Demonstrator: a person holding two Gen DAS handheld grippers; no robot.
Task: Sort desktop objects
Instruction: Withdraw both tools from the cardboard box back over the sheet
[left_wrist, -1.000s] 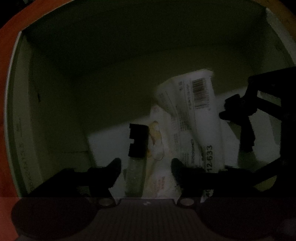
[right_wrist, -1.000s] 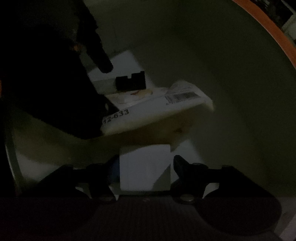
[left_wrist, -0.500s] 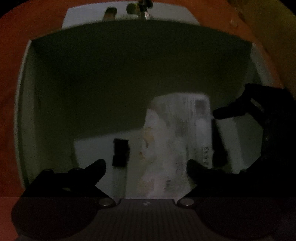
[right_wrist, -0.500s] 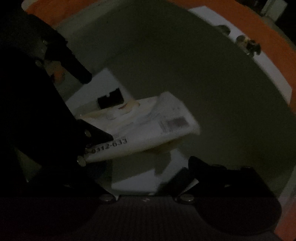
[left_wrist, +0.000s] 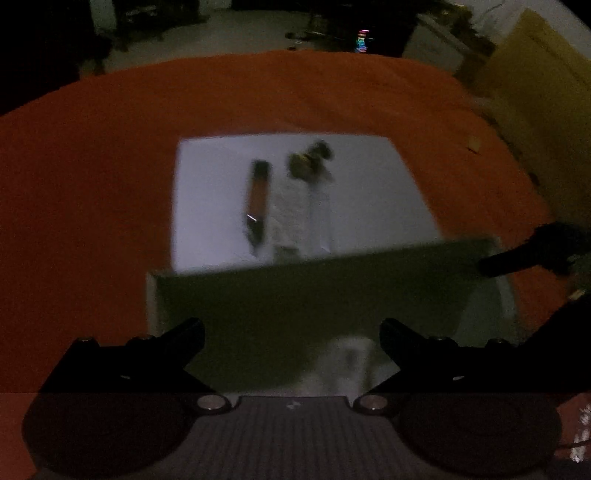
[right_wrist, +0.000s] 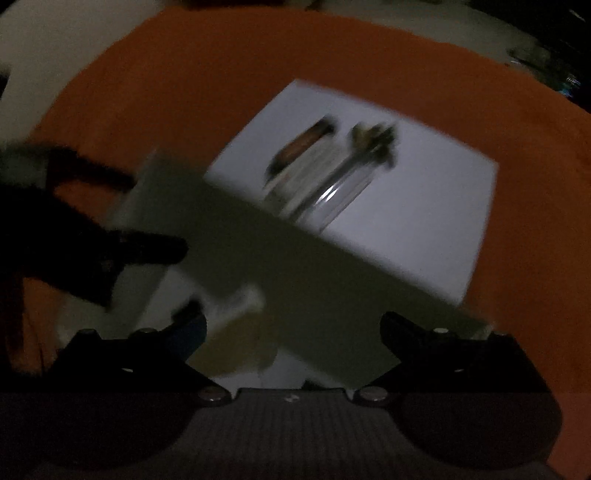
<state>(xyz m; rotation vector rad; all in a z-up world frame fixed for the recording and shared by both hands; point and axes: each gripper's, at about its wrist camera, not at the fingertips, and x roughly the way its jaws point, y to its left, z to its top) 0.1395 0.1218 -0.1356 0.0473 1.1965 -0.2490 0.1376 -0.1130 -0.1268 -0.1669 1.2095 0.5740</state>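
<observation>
Both views are dim and blurred. My left gripper (left_wrist: 291, 339) is open and empty above a pale open box (left_wrist: 295, 273); a white packet (left_wrist: 347, 362) lies inside it. My right gripper (right_wrist: 291, 332) is open and empty over the same box (right_wrist: 325, 266), with a white packet (right_wrist: 236, 306) below it. Beyond the box a white sheet (left_wrist: 369, 192) holds a dark orange tube (left_wrist: 258, 195), a clear bottle (left_wrist: 317, 199) and a small dark cluster (left_wrist: 310, 158). The right view shows the tube (right_wrist: 303, 146) and bottle (right_wrist: 332, 195) too.
An orange cloth (left_wrist: 92, 192) covers the table around box and sheet. The other gripper's black fingers show at the right edge of the left view (left_wrist: 535, 254) and at the left of the right view (right_wrist: 140, 251). A yellowish cabinet (left_wrist: 535, 85) stands at far right.
Both grippers let go inside the box, opened, and rose up out of it. The bottle and white block they held stay in the box. The sheet beyond came into view.
</observation>
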